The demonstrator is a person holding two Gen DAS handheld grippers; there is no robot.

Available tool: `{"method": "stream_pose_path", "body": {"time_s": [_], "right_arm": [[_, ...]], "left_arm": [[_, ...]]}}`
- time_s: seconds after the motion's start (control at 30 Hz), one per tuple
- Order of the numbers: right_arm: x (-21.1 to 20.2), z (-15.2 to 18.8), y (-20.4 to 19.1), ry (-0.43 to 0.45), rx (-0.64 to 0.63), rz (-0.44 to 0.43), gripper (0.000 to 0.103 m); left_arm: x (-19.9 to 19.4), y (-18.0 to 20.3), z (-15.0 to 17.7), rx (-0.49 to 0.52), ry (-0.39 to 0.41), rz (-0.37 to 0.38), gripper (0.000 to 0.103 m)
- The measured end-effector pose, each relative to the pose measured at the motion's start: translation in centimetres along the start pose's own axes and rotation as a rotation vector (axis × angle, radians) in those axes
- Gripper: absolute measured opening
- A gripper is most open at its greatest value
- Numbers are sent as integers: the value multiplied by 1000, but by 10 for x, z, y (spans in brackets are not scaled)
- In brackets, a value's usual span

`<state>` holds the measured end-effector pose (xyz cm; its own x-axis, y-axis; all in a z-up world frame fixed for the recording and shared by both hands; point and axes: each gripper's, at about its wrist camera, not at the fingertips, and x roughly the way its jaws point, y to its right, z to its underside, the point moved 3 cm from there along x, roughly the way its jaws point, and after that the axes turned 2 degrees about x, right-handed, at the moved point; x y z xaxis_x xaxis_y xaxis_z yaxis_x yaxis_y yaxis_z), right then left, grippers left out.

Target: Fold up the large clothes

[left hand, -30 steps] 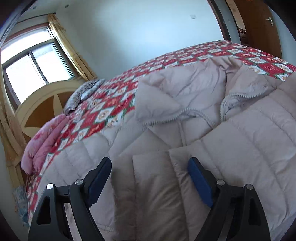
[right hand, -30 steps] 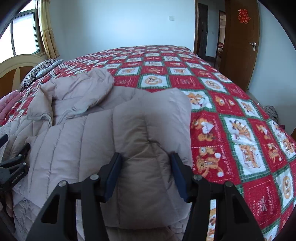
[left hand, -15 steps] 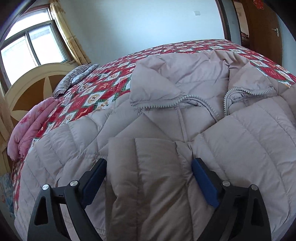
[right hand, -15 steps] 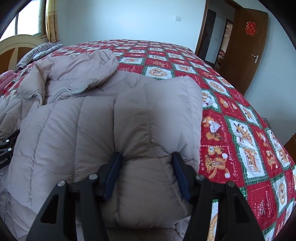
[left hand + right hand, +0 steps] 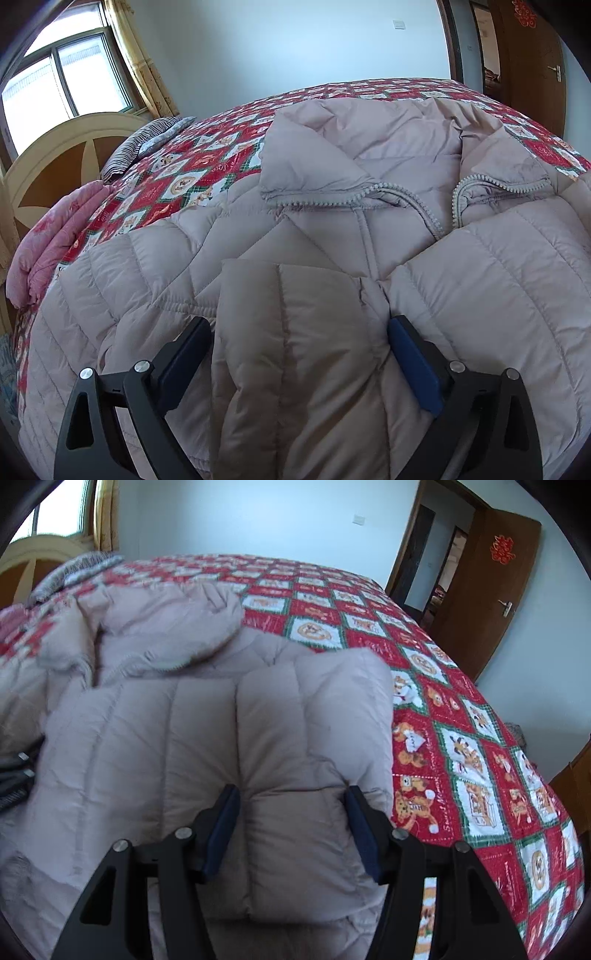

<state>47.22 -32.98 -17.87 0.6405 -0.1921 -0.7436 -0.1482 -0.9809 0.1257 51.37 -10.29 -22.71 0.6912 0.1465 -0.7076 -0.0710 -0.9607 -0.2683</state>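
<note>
At the far left of the left wrist view a cream and brown arched wooden headboard [image 5: 55,155] stands under a window with yellow curtains. Next to it a folded pink quilt [image 5: 48,236] and a grey striped pillow [image 5: 147,136] lie on the bed's red, white and green cartoon-patterned patchwork bedspread [image 5: 177,177]. The large pale beige quilted down jacket [image 5: 369,155] is spread front up across the bed, its collar open and its zipper teeth showing.

The left tongs [image 5: 299,354] have just been opening and stand wide apart. The left sleeve [image 5: 295,332], folded in over the jacket's chest, lies between the blue pads [image 5: 413,365]; the pad on the view's right side touches its edge, the other stands just clear.

In the right wrist view, which is somewhat blurred, the left tongs' black frame shows at the left edge. The right sleeve [image 5: 295,731] is folded in over the body of the jacket, with the patchwork bedspread bare to its right. The right tongs [image 5: 293,823] are clamped on this sleeve; both blue pads press into the puffy fabric, which bulges between them.

At the far right a brown wooden door [image 5: 491,602] stands open, with a red paper ornament [image 5: 501,548] on it.
</note>
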Motion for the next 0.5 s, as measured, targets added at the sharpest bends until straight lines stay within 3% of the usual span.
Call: {"method": "stream_pose_path", "body": {"time_s": [0.17, 0.3, 0.43, 0.5], "right_arm": [[-23, -27, 9, 113, 60, -17, 62], [5, -42, 22, 74, 127, -41, 62], [53, -28, 17, -54, 84, -58, 63], [54, -25, 18, -43, 86, -59, 63]], "left_arm": [[0, -1, 0, -5, -1, 2, 98], [0, -7, 1, -38, -3, 0, 100], [2, -6, 1, -35, -7, 2, 101], [2, -6, 1, -36, -9, 4, 101]]}}
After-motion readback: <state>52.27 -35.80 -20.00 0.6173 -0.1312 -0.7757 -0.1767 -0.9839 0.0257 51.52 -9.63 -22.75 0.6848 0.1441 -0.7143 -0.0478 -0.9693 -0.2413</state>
